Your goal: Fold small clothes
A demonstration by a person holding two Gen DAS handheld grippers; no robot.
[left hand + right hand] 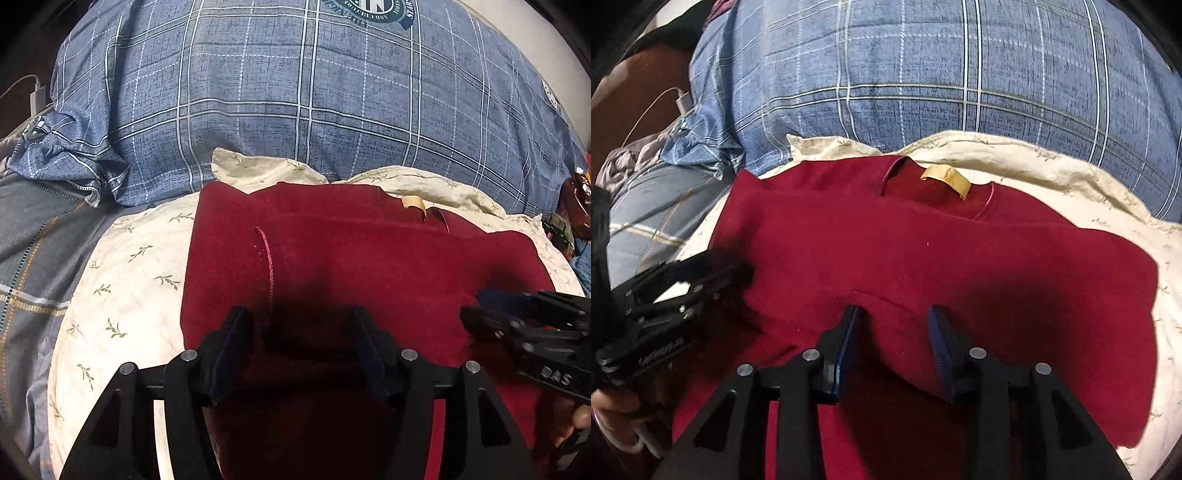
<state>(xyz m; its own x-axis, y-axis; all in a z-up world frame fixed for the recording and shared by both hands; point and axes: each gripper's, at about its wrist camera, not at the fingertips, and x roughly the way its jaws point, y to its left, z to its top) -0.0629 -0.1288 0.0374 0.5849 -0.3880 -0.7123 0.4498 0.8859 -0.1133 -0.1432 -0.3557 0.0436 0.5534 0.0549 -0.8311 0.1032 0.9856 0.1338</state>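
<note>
A dark red garment lies spread on a cream leaf-print cloth, its neck opening with a tan label at the far side. My left gripper is open just above the garment's near left part, with nothing between its fingers. My right gripper is open over the garment's near middle, close to a fold edge. Each gripper shows in the other's view: the right gripper at the right edge, the left gripper at the left edge.
A large blue plaid pillow fills the far side. A grey striped blanket lies to the left. A white charger with cable sits at the far left. Dark items lie at the far right edge.
</note>
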